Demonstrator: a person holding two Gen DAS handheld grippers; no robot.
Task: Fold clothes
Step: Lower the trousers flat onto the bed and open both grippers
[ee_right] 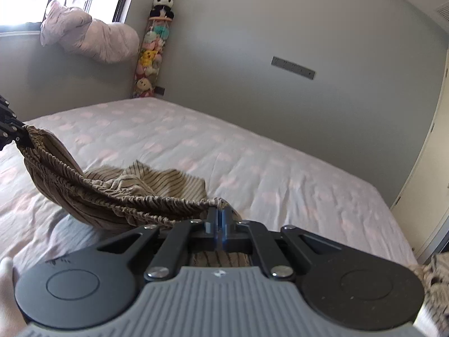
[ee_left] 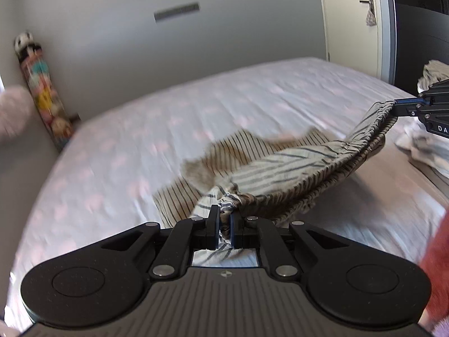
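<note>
Closest in the left wrist view, the left gripper [ee_left: 224, 219] is clamped on a bunched end of a striped garment [ee_left: 283, 165], its fingers pressed together with cloth between them. In the right wrist view, the right gripper [ee_right: 220, 219] is likewise pinched shut on the gathered, elastic-looking edge of the same garment [ee_right: 112, 193]. The cloth sags like a hammock between the two grippers, held apart at similar height, and its loose part trails onto the bed [ee_right: 252, 157]. The bed has a pale sheet with pink patches. Farther off, a tall tube of soft toys [ee_right: 150, 50] stands in the corner against the grey wall [ee_right: 280, 22].
</note>
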